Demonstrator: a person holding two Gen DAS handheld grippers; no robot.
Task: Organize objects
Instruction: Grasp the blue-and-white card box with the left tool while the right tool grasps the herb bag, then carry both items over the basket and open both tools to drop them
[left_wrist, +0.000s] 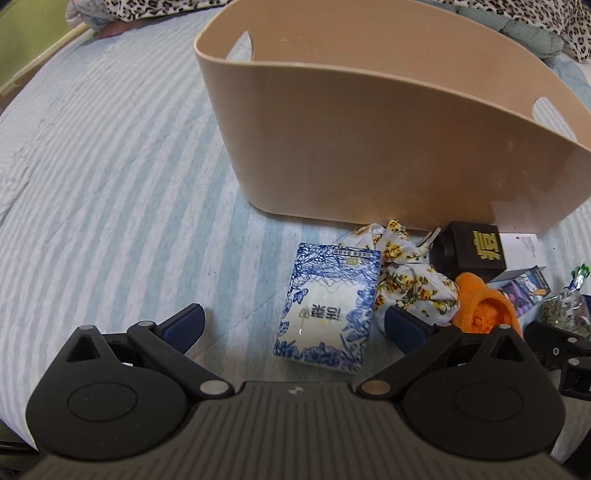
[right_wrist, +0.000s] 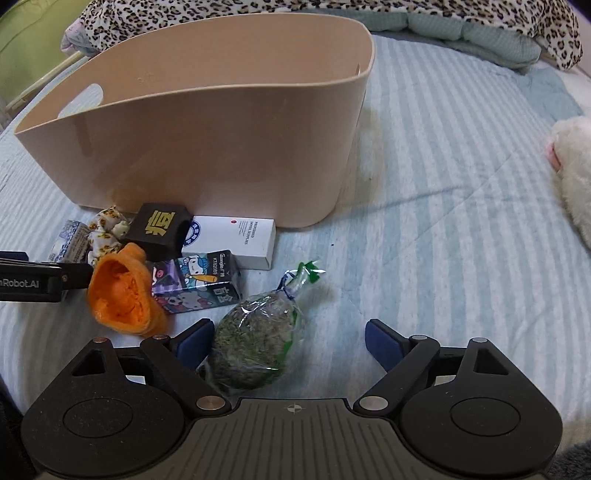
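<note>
A tall beige plastic bin (left_wrist: 369, 140) stands on the striped bed; it also shows in the right wrist view (right_wrist: 221, 147). Small objects lie in front of it. My left gripper (left_wrist: 295, 326) is open, its fingers on either side of a blue-and-white patterned pack (left_wrist: 327, 310) lying flat. My right gripper (right_wrist: 290, 341) is open around a clear bag of green dried herbs (right_wrist: 255, 347), which lies close to the left finger. Between them lie a floral cloth bundle (left_wrist: 410, 273), a black box with gold lettering (right_wrist: 159, 229), an orange cloth (right_wrist: 123, 295), a cartoon box (right_wrist: 199, 280) and a white box (right_wrist: 236, 236).
A leopard-print blanket (right_wrist: 295, 11) lies behind the bin. A white plush toy (right_wrist: 576, 170) sits at the right edge. The striped bed cover (left_wrist: 110, 184) stretches left of the bin and right of it (right_wrist: 443, 184).
</note>
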